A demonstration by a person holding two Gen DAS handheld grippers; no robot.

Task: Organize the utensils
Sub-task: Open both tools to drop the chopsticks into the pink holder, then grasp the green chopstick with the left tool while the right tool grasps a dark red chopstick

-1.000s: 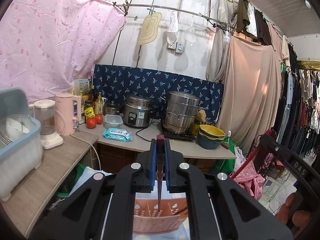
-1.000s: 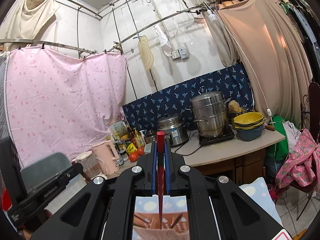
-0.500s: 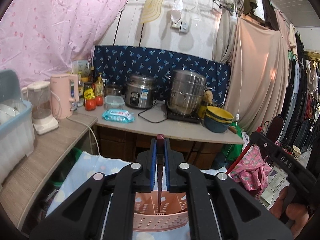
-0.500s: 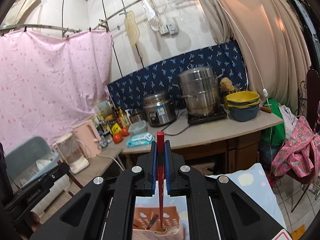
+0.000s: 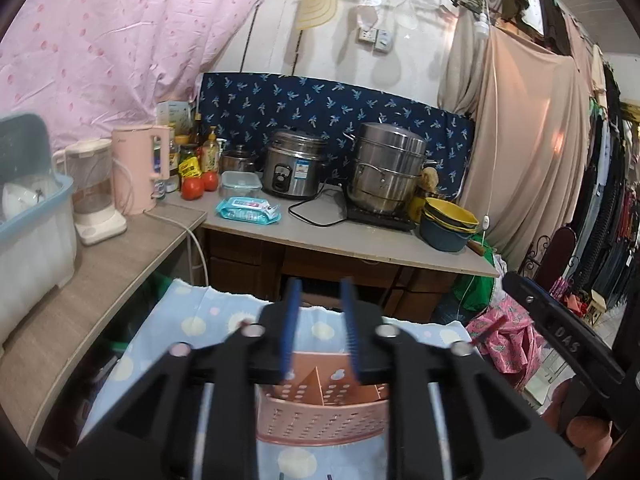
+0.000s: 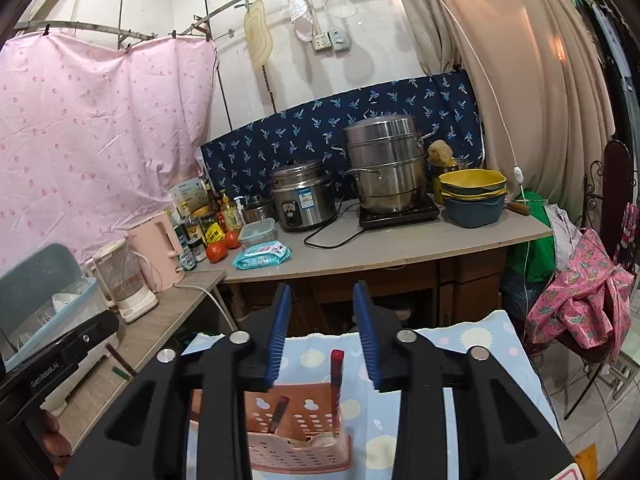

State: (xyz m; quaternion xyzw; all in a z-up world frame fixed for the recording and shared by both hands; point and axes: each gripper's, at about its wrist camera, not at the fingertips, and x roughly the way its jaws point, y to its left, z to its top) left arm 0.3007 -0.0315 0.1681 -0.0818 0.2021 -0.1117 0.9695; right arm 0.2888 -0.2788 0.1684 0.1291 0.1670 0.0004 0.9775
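We find both the left gripper (image 5: 320, 330) and right gripper (image 6: 322, 338) spread apart and holding nothing, with 1 red-handled utensil (image 6: 335, 384) standing in the pink basket (image 6: 296, 436) directly below the right gripper.

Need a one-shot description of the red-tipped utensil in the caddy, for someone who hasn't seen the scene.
Find the blue sun-print cloth in the foreground; the pink perforated caddy sits on it. The red-tipped utensil stands nearly upright at its right side, rising above the rim, unlike the shorter dark utensil leaning left of it.
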